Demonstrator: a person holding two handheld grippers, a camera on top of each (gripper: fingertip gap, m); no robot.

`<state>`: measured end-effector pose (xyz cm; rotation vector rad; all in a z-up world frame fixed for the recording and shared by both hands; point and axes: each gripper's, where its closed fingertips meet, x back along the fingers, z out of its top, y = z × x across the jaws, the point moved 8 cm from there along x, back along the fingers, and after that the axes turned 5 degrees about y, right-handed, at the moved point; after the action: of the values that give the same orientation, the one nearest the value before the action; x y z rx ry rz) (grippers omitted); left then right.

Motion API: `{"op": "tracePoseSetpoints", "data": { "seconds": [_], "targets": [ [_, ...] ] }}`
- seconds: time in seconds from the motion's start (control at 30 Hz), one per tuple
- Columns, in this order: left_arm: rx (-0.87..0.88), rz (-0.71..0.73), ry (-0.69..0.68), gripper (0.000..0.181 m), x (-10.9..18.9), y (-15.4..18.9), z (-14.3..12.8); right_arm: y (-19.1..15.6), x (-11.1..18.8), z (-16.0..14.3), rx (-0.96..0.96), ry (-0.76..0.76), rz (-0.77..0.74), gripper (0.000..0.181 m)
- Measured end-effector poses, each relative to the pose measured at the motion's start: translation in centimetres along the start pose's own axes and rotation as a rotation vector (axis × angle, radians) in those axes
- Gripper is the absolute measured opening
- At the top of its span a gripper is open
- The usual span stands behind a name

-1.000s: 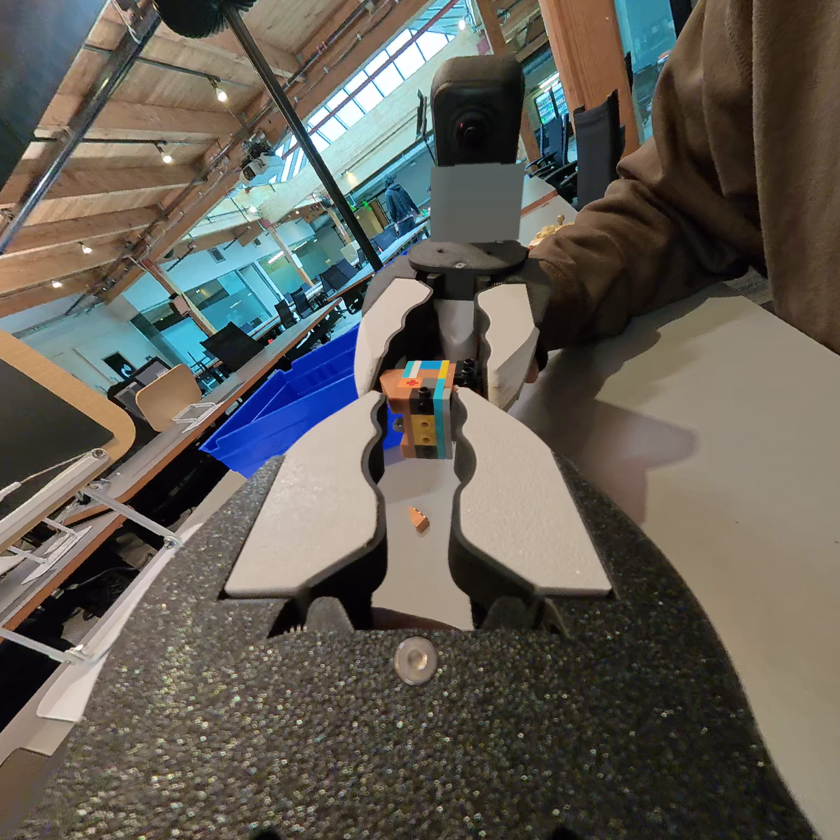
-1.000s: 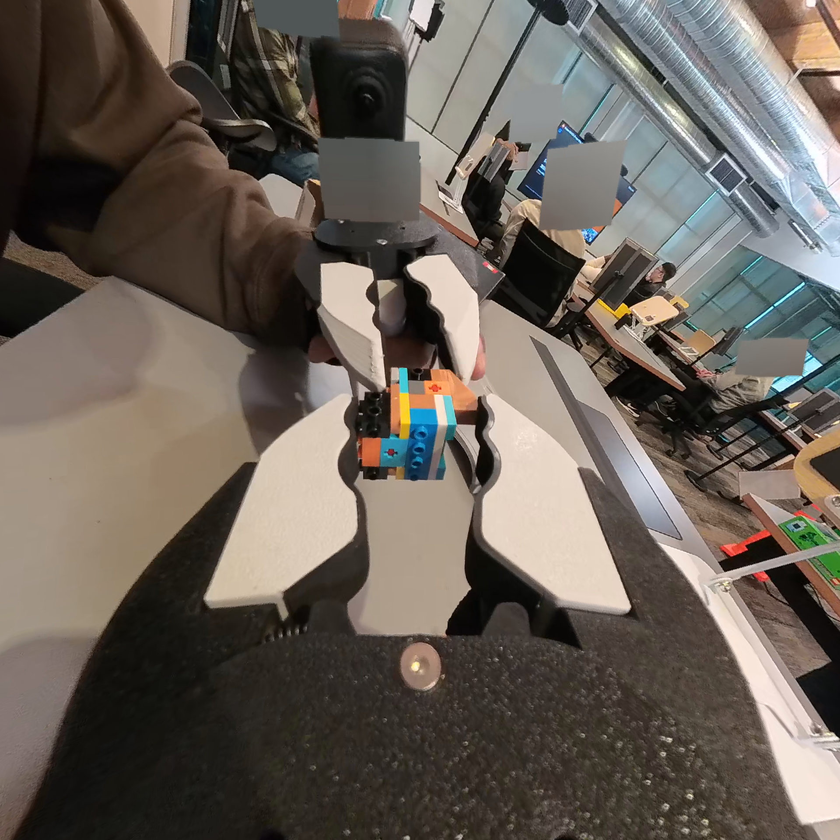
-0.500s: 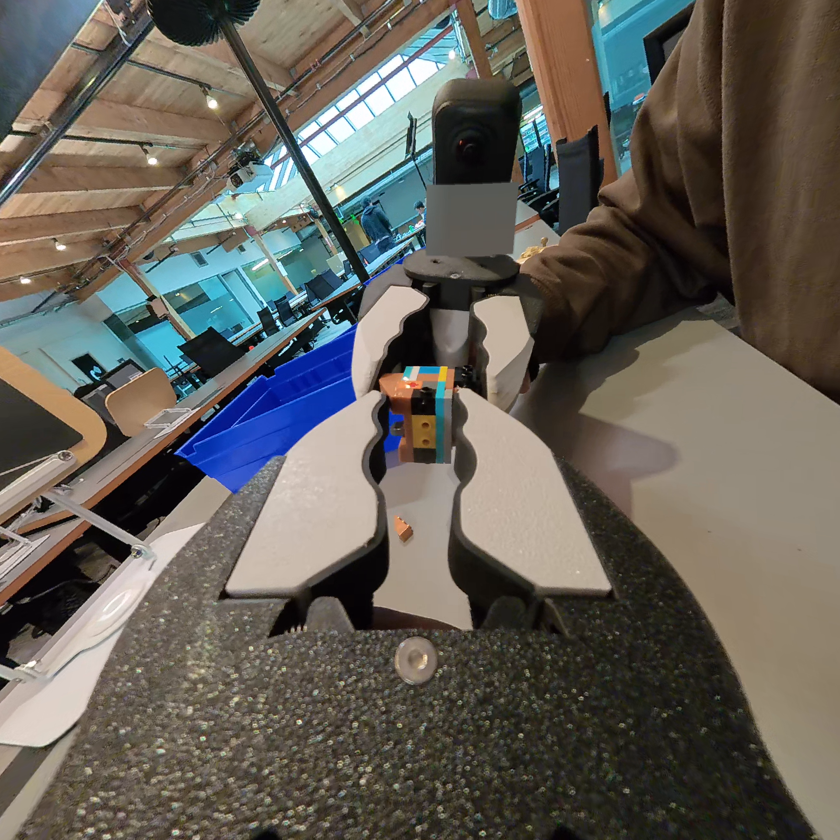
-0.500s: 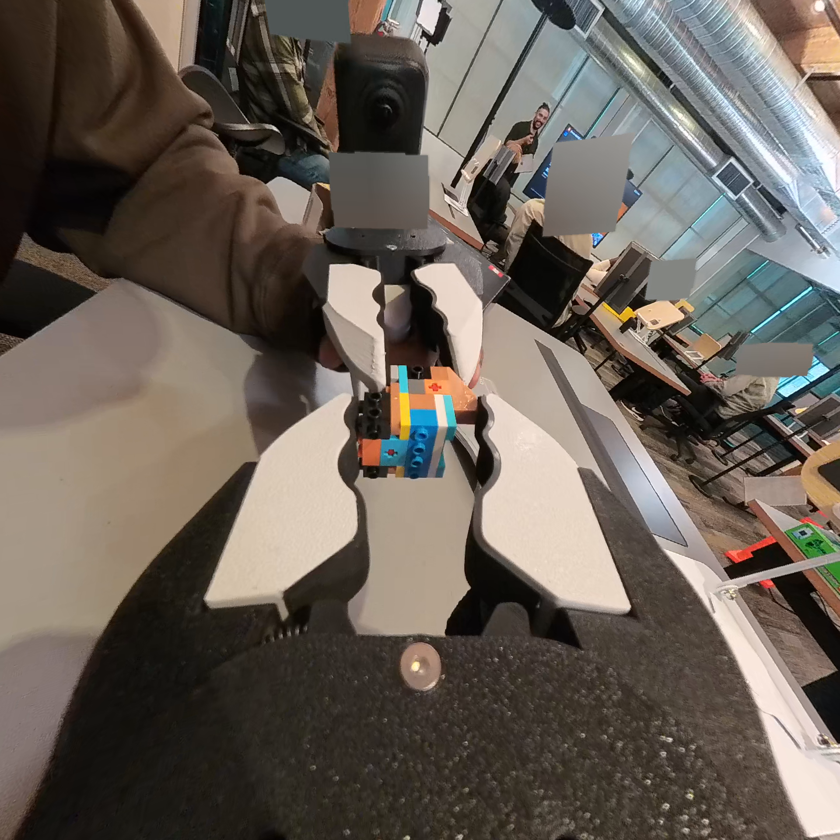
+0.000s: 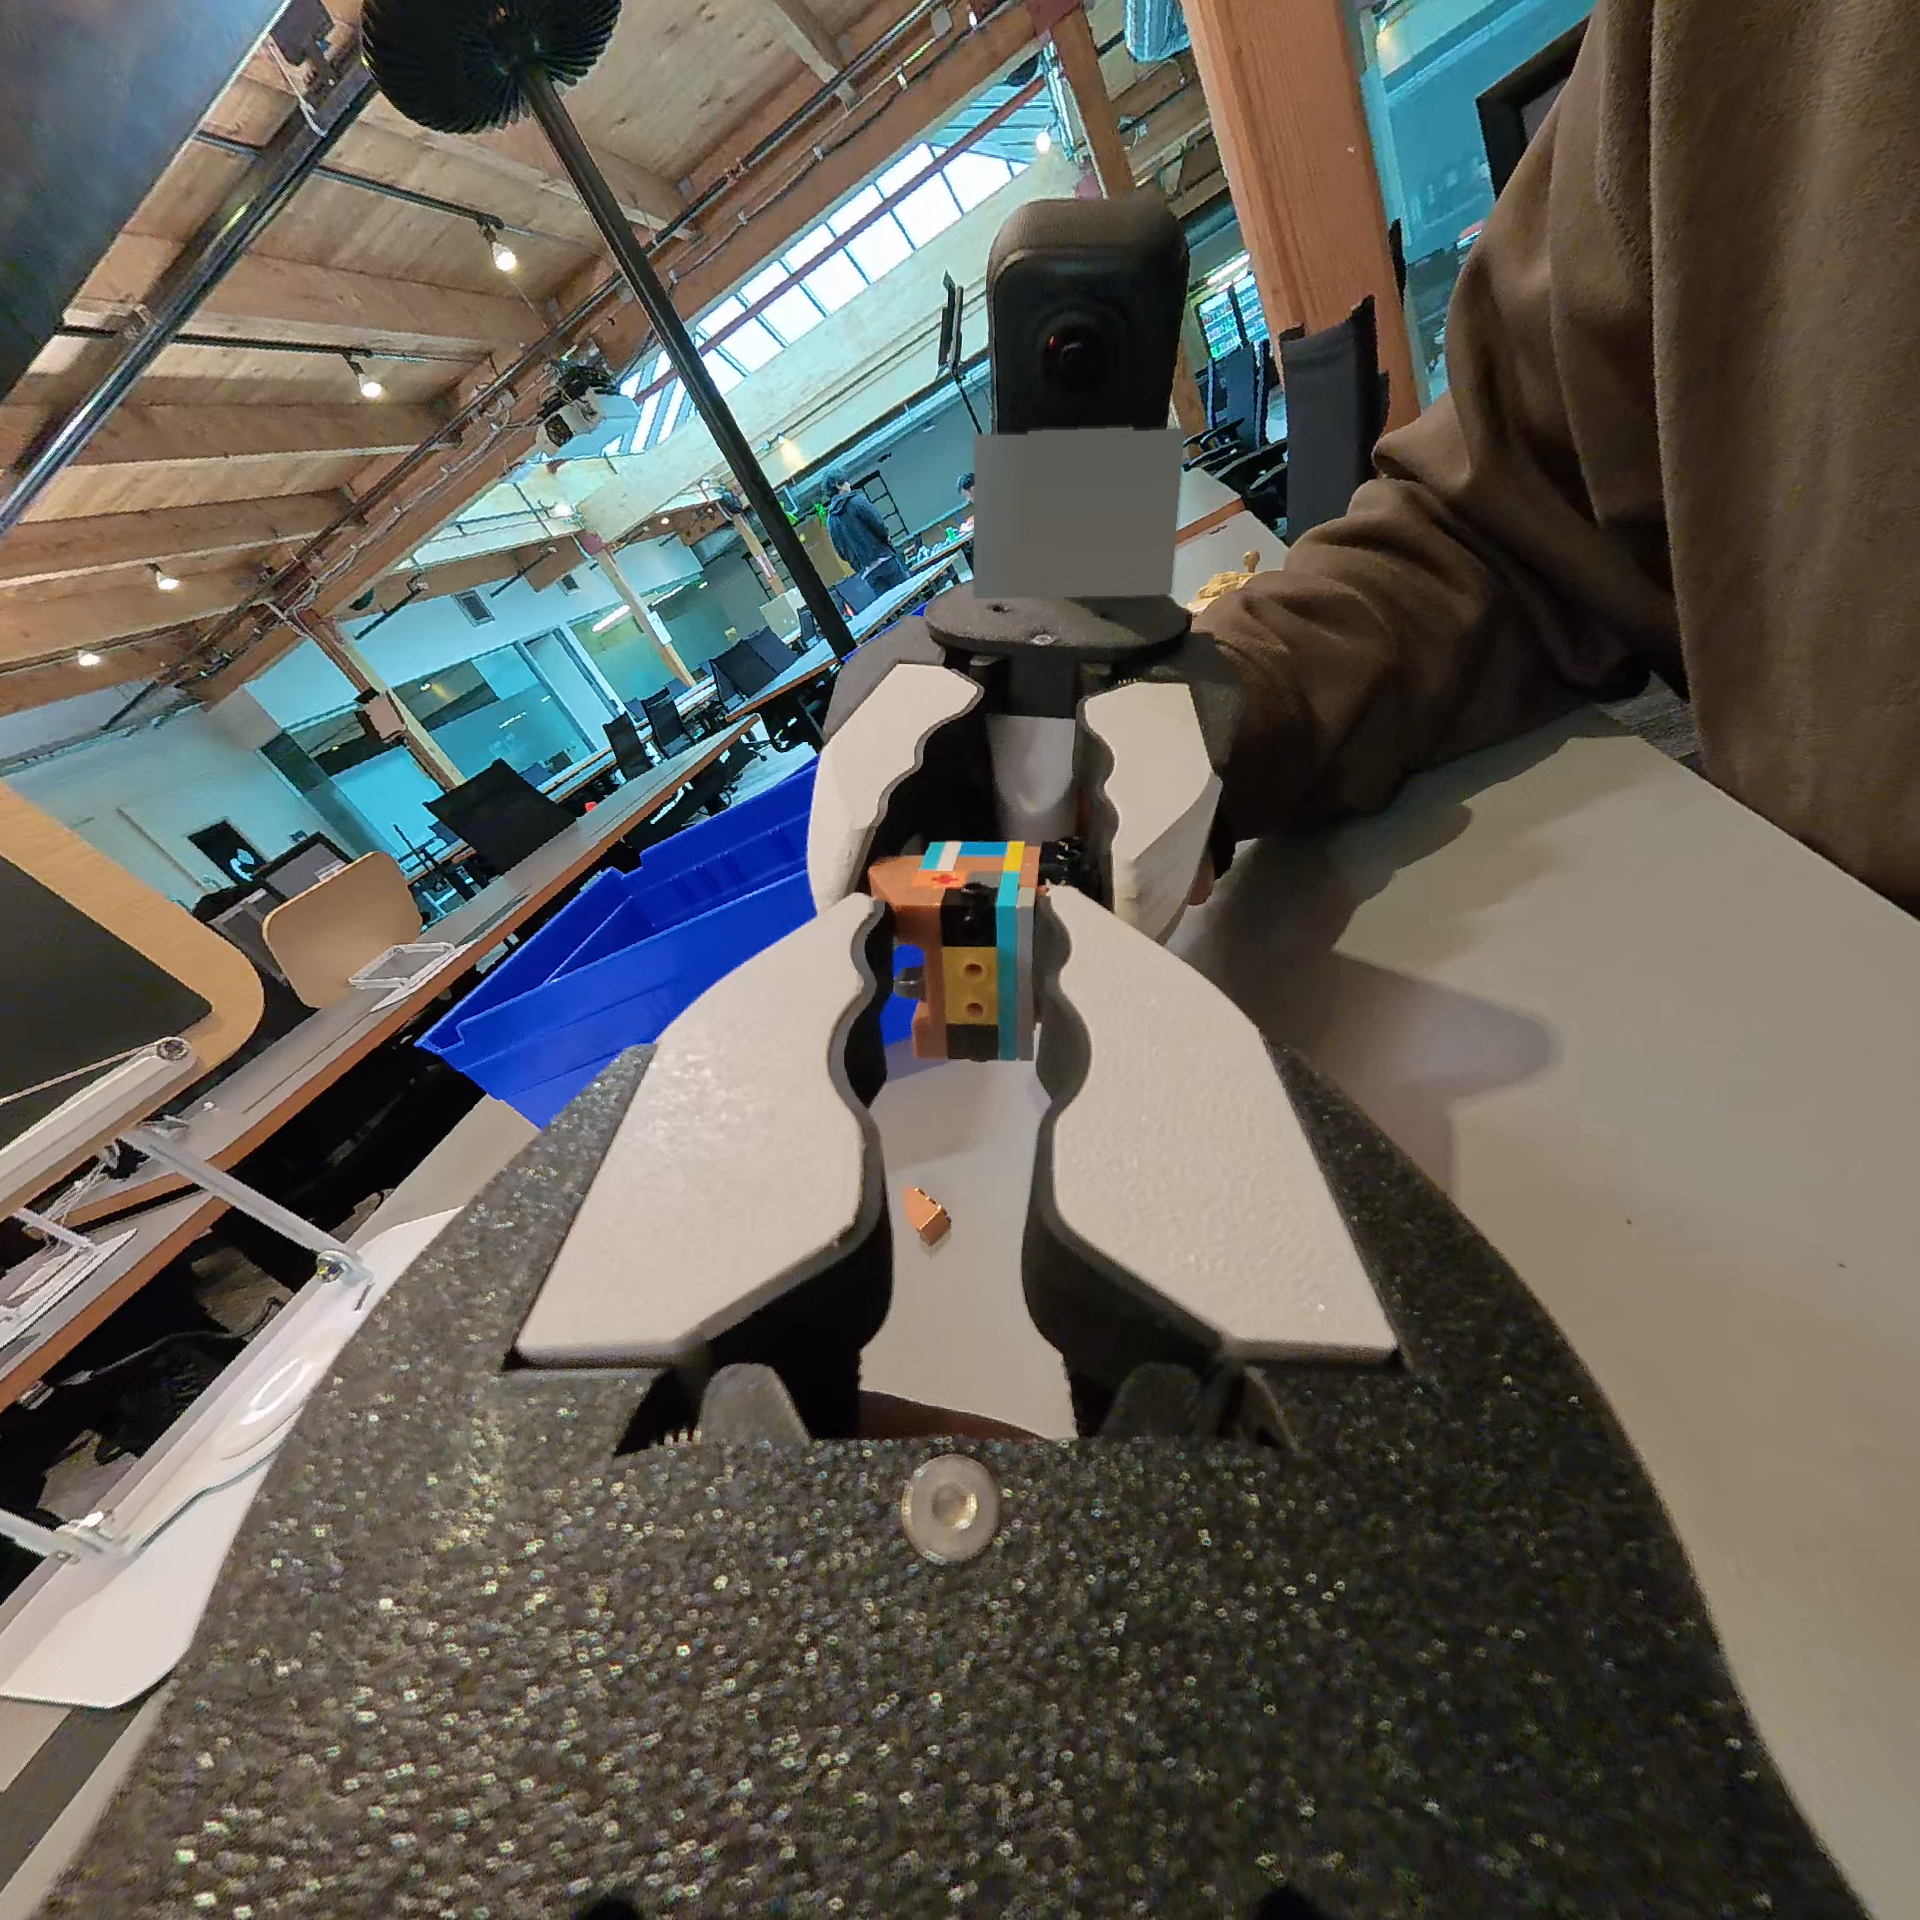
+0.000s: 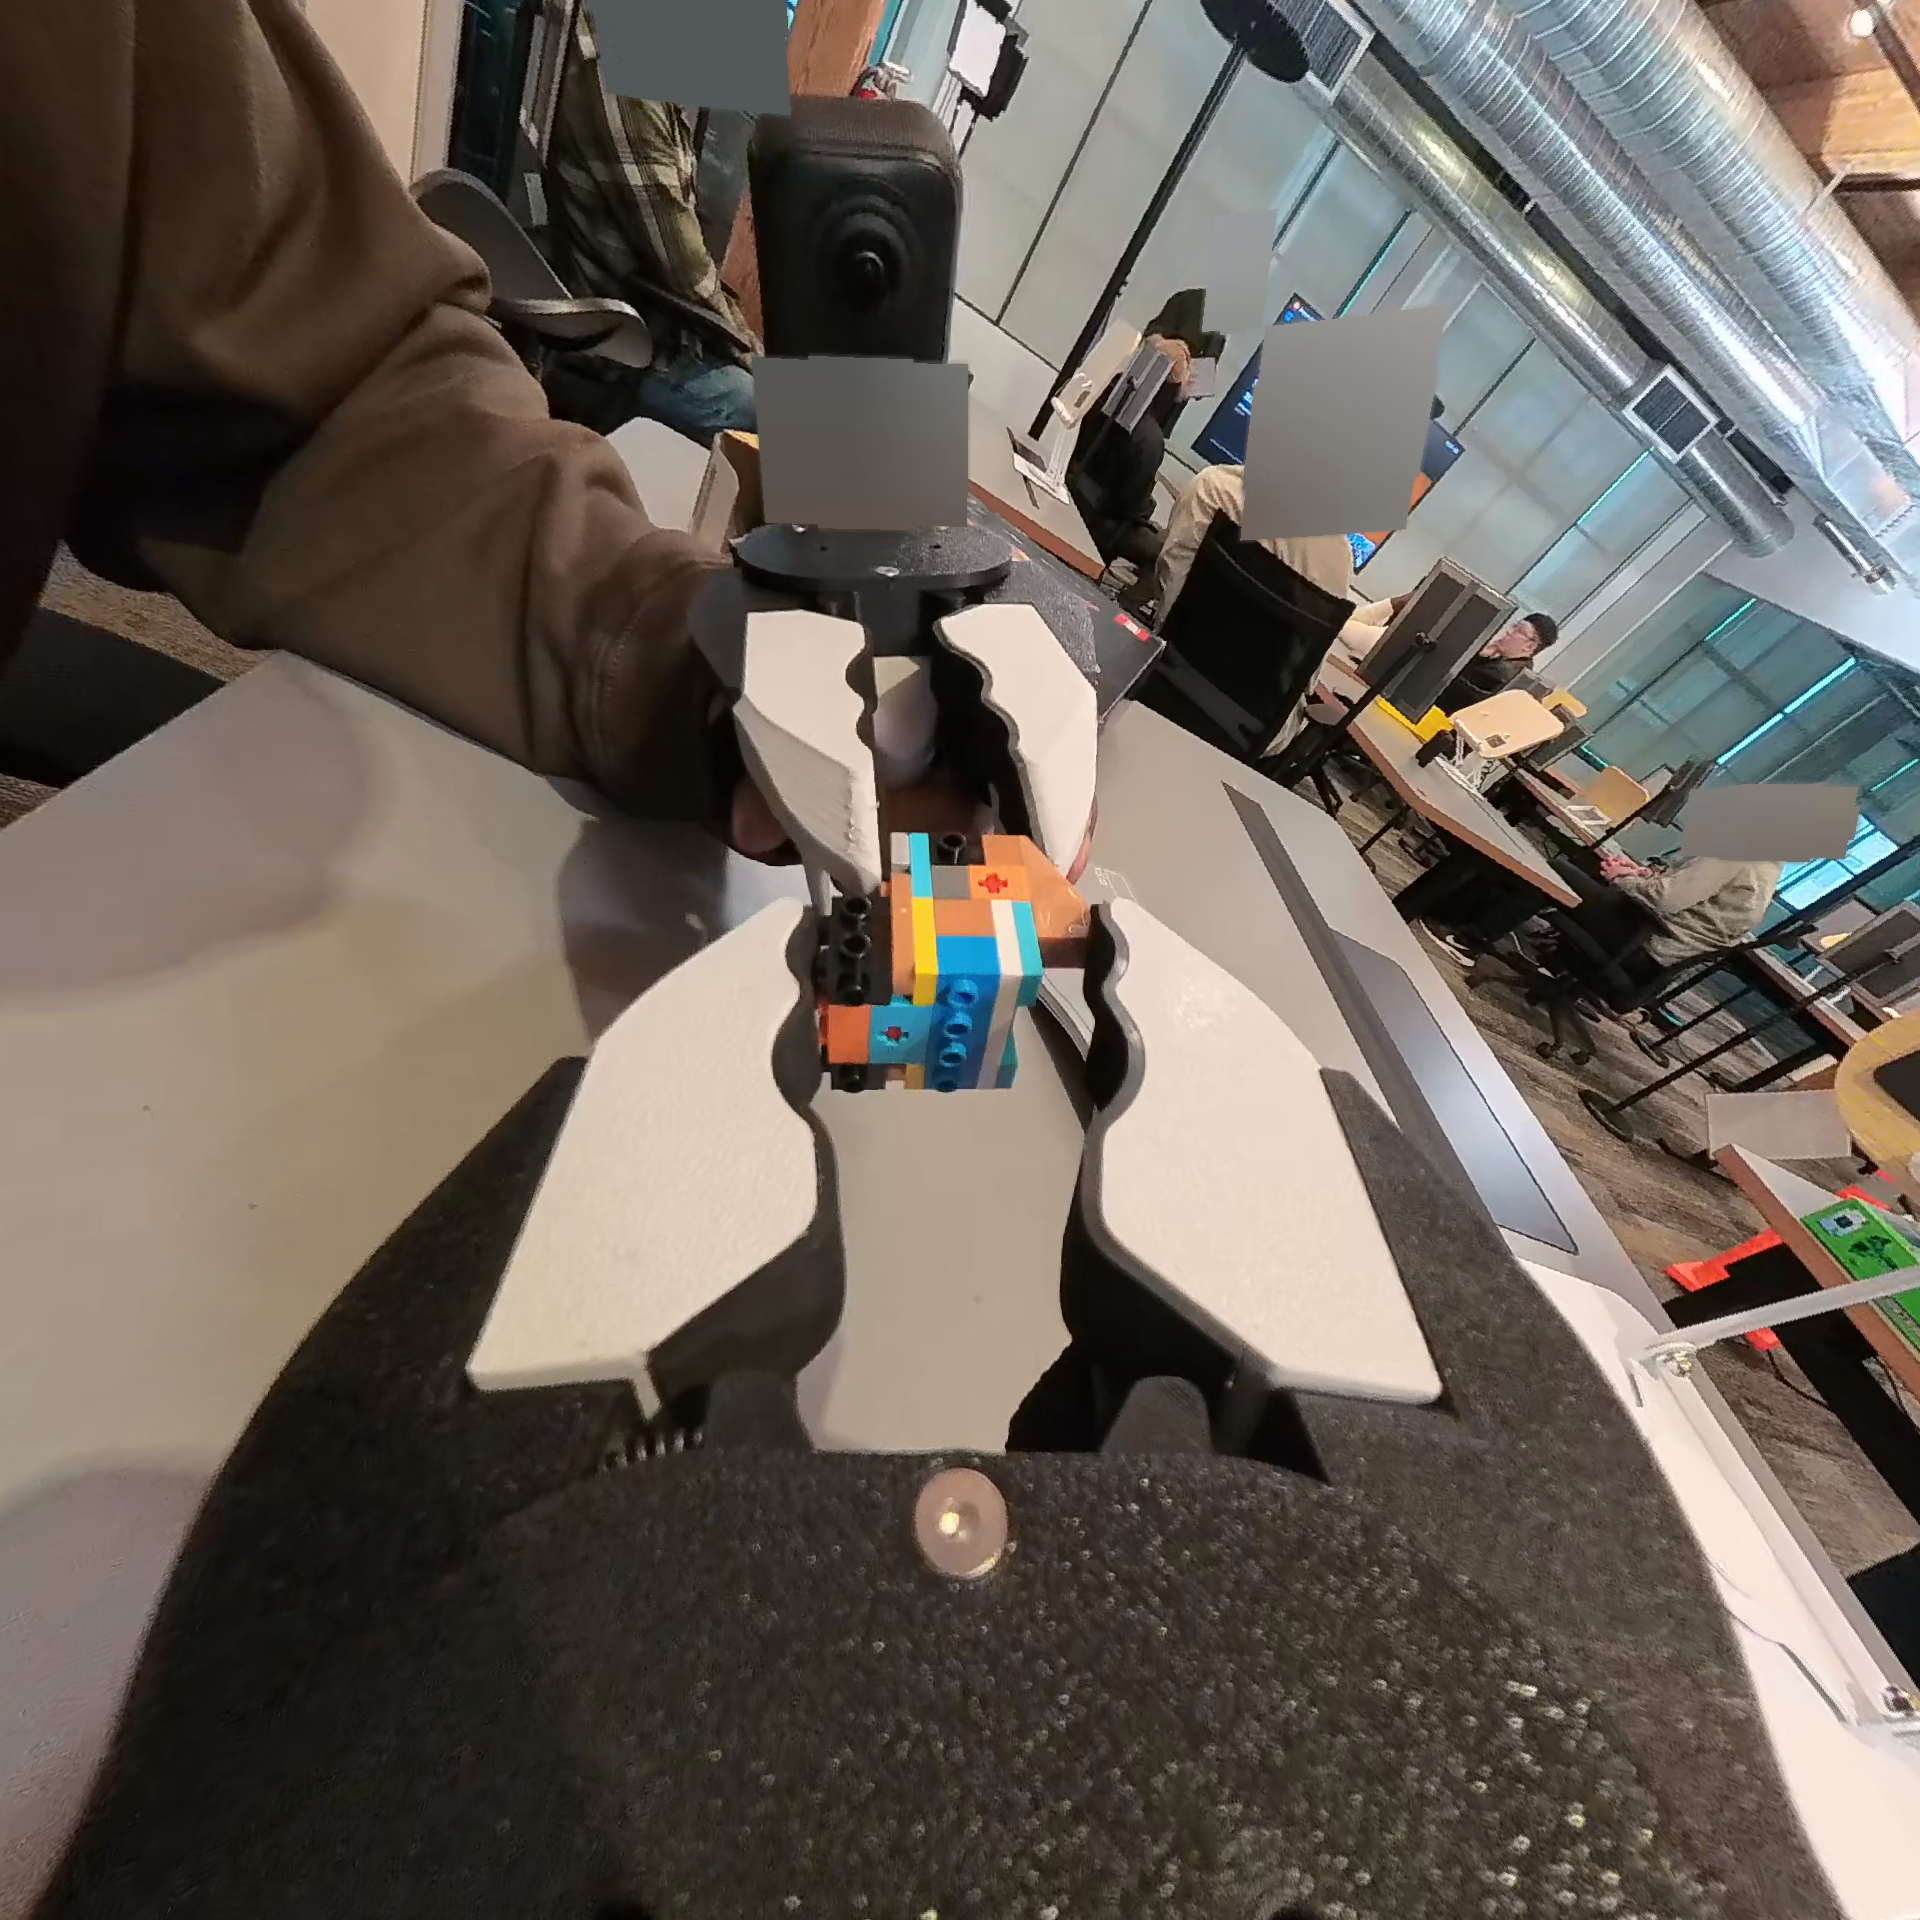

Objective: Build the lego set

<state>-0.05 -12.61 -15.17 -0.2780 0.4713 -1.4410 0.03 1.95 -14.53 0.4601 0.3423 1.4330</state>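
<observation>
Nothing moved: left gripper [image 5: 961,961] and right gripper [image 6: 951,971] both clamp lego block [image 6: 940,971]; blue bins' [image 5: 644,956] contents hidden.

Beyond your desk [image 5: 1662,1039] sat blue bins [image 5: 665,966]; a wooden chair [image 5: 332,925] stood farther left; monitors [image 6: 1444,634] stood across the room.

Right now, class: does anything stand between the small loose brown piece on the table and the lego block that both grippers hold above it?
Nothing visible: only bare table and air separate the loose brown piece from the lego block.
</observation>
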Motion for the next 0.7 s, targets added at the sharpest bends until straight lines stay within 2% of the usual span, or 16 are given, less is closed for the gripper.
{"op": "tracePoseSetpoints", "data": {
  "seconds": [0.23,0.33,0.53,0.6,0.7],
  "targets": [
    [0.06,0.005,-0.034,0.026,-0.1,-0.6,-0.5,0.5,0.0,-0.5,0.0,-0.026,-0.034,0.049],
    [0.128,0.018,-0.054,0.04,0.5,-1.5,-0.7,0.7,0.3,-0.8,0.018,-0.011,-0.076,0.049],
    [0.821,-0.048,0.019,0.056,0.3,-3.4,-2.5,0.9,0.4,-1.4,0.123,-0.028,-0.153,0.049],
    [0.952,-0.069,0.021,0.055,-0.1,-3.3,-3.1,0.6,0.2,-1.5,0.17,-0.042,-0.158,0.049],
    [1.059,-0.111,-0.018,0.052,-0.8,-2.6,-3.7,0.0,-0.2,-1.8,0.228,-0.058,-0.15,0.049]
  ]
}}
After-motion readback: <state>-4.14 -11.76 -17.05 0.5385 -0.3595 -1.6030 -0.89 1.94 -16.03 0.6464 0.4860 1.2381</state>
